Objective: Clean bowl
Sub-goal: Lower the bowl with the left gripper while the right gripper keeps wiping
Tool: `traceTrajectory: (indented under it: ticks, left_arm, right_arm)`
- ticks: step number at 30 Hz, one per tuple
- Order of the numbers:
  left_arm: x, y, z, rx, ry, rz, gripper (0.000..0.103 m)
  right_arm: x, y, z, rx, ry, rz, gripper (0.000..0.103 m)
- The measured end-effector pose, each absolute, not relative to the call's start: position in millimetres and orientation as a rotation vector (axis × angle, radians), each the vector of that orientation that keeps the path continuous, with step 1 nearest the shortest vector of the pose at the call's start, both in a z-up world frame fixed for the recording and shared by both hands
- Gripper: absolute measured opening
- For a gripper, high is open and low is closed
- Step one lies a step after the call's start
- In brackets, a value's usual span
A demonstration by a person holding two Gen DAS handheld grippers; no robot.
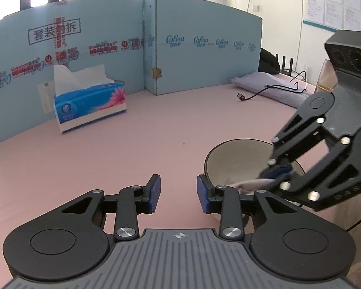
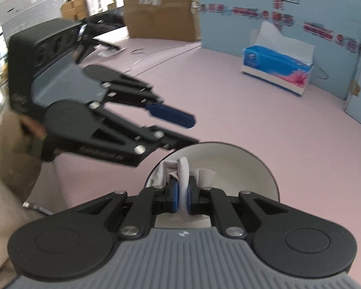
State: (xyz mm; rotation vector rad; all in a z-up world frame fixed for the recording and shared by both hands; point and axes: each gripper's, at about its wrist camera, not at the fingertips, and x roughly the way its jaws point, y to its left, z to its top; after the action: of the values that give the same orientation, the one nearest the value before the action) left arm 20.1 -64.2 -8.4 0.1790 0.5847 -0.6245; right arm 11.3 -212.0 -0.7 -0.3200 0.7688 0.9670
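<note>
Bowl, round cream ceramic [image 2: 252, 166]: wiping underway. Right gripper [image 2: 182, 196] clamped on crumpled white tissue [image 2: 184, 168] inside; left gripper [image 1: 178, 196] half-open, empty, at 9 o'clock.

Pink tabletop [image 1: 132, 125]. Blue printed cardboard partition [image 1: 96, 48], folded at a corner, stood along the far edge. Blue floral tissue box [image 1: 90, 106], white sheet protruding, sat just before it. Black cable [image 1: 272, 89] lay beside a grey pouch [image 1: 264, 82]. Brown cardboard carton [image 2: 161, 7] stood behind.
</note>
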Motion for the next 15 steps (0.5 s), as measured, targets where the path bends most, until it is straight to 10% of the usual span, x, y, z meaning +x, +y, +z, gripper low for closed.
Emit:
traceTrajectory:
  ticks: [15]
  left_arm:
    - [19, -49, -4, 0.124, 0.545, -0.639, 0.059]
  right_arm:
    - [25, -192, -11, -0.606, 0.824, 0.74, 0.009]
